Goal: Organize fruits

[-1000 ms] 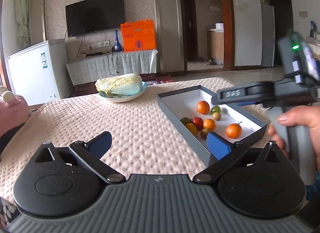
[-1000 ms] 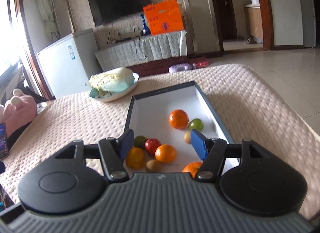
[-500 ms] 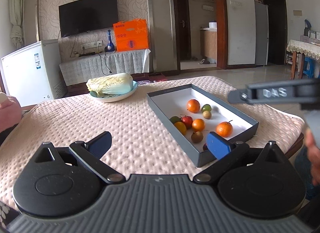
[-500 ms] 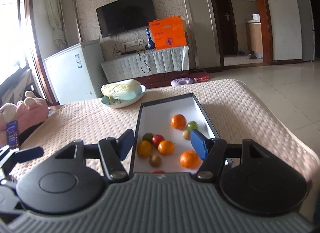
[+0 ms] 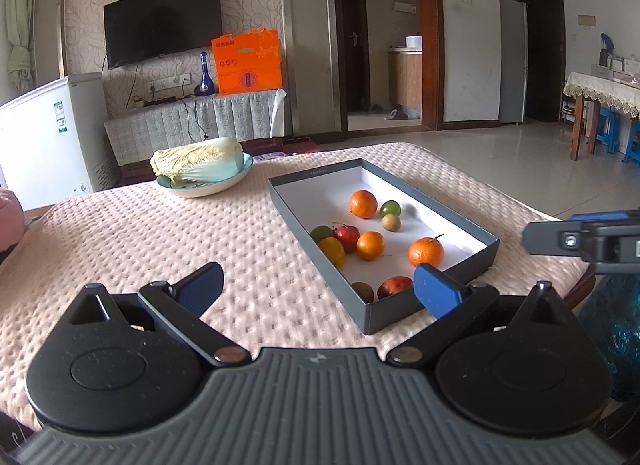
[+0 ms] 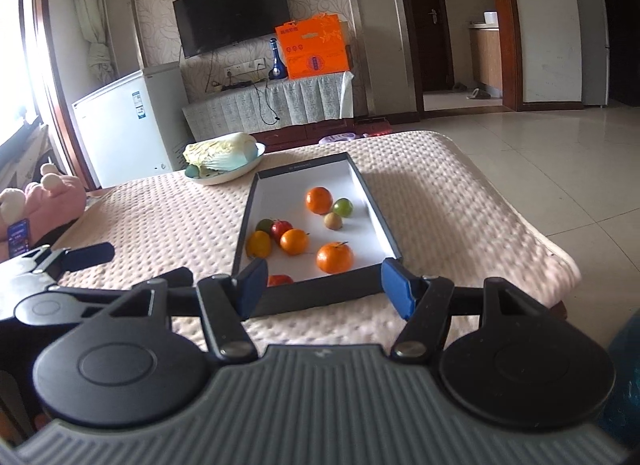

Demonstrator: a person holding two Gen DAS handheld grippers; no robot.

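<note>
A grey box (image 5: 304,221) with a white floor lies on the pink quilted table (image 5: 160,233) and holds several fruits: oranges (image 5: 426,252), a red apple (image 5: 347,236), a green fruit (image 5: 390,208) and a kiwi (image 5: 363,290). The box (image 6: 362,181) and the oranges (image 6: 335,257) also show in the right wrist view. My left gripper (image 5: 316,285) is open and empty, near the box's front left corner. My right gripper (image 6: 324,287) is open and empty, just before the box's near wall.
A plate with a cabbage (image 5: 200,161) stands at the table's far side. A pink plush toy (image 6: 44,205) lies at the left edge. A white freezer (image 6: 128,125) and a TV cabinet (image 5: 192,125) stand behind. The table's right edge drops to tiled floor.
Both grippers have pulled back from the box toward the table's near edge. The right gripper has left the space above the fruits. Both stay open.
</note>
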